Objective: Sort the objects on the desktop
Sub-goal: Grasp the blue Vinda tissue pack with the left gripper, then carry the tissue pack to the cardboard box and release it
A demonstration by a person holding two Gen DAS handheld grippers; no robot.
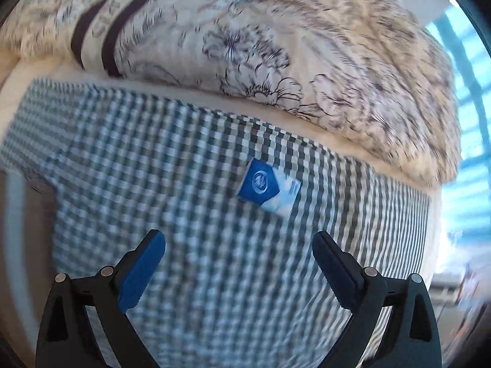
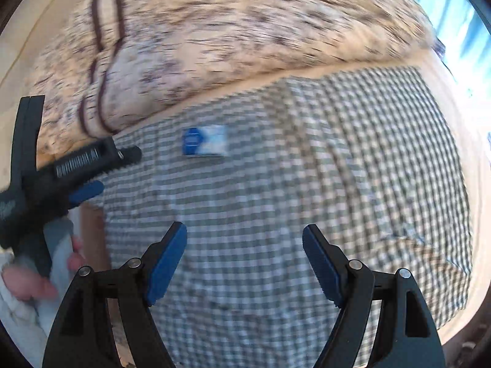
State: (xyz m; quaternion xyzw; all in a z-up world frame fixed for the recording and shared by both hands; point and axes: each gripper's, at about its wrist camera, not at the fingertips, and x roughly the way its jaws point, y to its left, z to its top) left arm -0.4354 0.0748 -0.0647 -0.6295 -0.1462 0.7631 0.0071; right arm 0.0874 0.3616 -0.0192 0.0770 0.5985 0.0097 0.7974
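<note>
A small blue and white packet (image 1: 268, 186) lies flat on a green-and-white checked cloth (image 1: 153, 168). It also shows in the right wrist view (image 2: 204, 140), blurred. My left gripper (image 1: 238, 242) is open and empty, held above the cloth, with the packet just beyond and a little right of its fingertips. My right gripper (image 2: 244, 234) is open and empty above the cloth (image 2: 337, 153), the packet farther off to its upper left. The left gripper also appears at the left edge of the right wrist view (image 2: 113, 171), held by a hand.
A cream quilt with a dark floral print and two brown stripes (image 1: 276, 46) is bunched along the cloth's far edge; it also shows in the right wrist view (image 2: 230, 24). A bright window (image 1: 469, 92) is at the right. A brown surface (image 1: 27, 230) lies beyond the cloth's left edge.
</note>
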